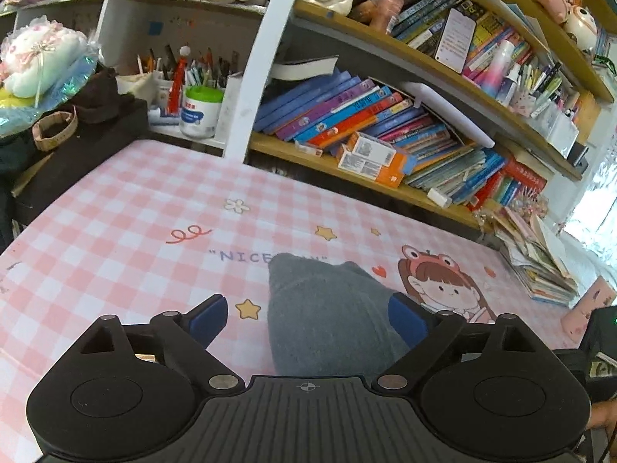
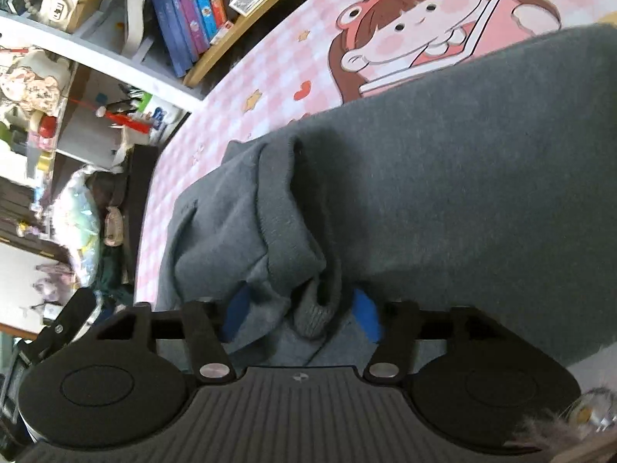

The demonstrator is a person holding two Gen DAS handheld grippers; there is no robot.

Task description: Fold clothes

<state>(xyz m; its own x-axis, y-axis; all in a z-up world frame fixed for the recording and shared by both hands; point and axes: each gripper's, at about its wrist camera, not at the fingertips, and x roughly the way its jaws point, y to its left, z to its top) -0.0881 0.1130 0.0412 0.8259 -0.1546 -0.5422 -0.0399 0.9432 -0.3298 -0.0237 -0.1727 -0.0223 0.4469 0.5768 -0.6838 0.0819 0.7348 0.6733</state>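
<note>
A grey sweatshirt-like garment (image 1: 327,308) lies on the pink checked table cover (image 1: 135,231). My left gripper (image 1: 308,320) hovers over one narrow end of it, open wide, with its blue pads (image 1: 208,318) on either side of the cloth and apart from it. In the right wrist view the same grey garment (image 2: 443,193) spreads across the cover (image 2: 277,61). A ribbed cuff and folds of it are bunched between the blue pads (image 2: 366,314) of my right gripper (image 2: 302,312), which is shut on that bundle.
Bookshelves (image 1: 385,127) packed with books stand along the table's far edge. A white post (image 1: 262,58) rises beside them. Pen holders and a jar (image 1: 200,112) sit at the back left, next to a dark box (image 1: 77,142). A paper stack (image 1: 540,262) lies at the right.
</note>
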